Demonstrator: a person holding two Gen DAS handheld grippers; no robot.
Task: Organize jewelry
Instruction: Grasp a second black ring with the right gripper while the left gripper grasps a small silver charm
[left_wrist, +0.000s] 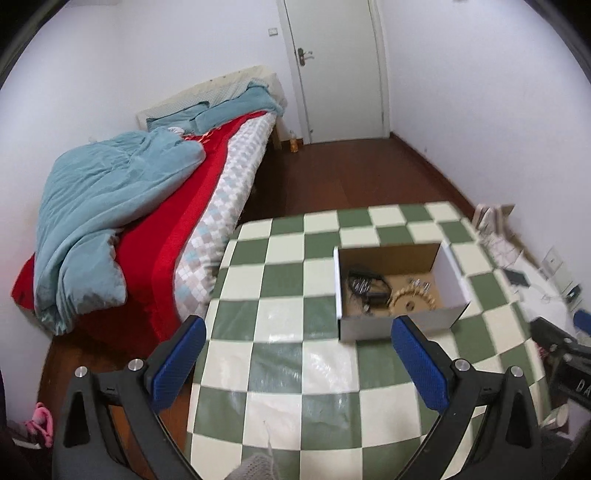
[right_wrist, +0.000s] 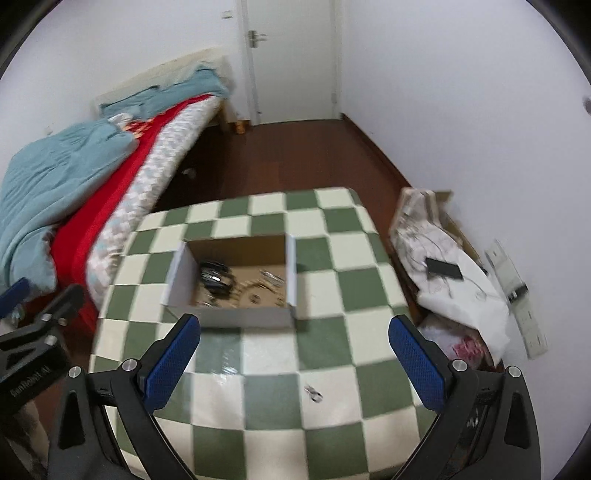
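An open cardboard box (left_wrist: 456, 275) (right_wrist: 177, 275) stands on a table with a green and white checked cloth (left_wrist: 288, 280) (right_wrist: 332, 266). Inside it lie a dark tangled piece (left_wrist: 367, 284) (right_wrist: 214, 278), a gold beaded bracelet (left_wrist: 412, 301) (right_wrist: 255, 295) and small silver pieces (left_wrist: 419, 285) (right_wrist: 271, 277). A small silver piece of jewelry (right_wrist: 314, 393) lies loose on the cloth between my right gripper's fingers. My left gripper (left_wrist: 299, 341) is open above the cloth, just short of the box. My right gripper (right_wrist: 294, 338) is open too, with nothing held.
A bed (left_wrist: 155, 206) with a blue quilt and red blanket stands left of the table. White bags with a dark phone (right_wrist: 443, 268) lie on the floor at the right. A closed door (left_wrist: 332, 66) is at the far wall, across bare wooden floor.
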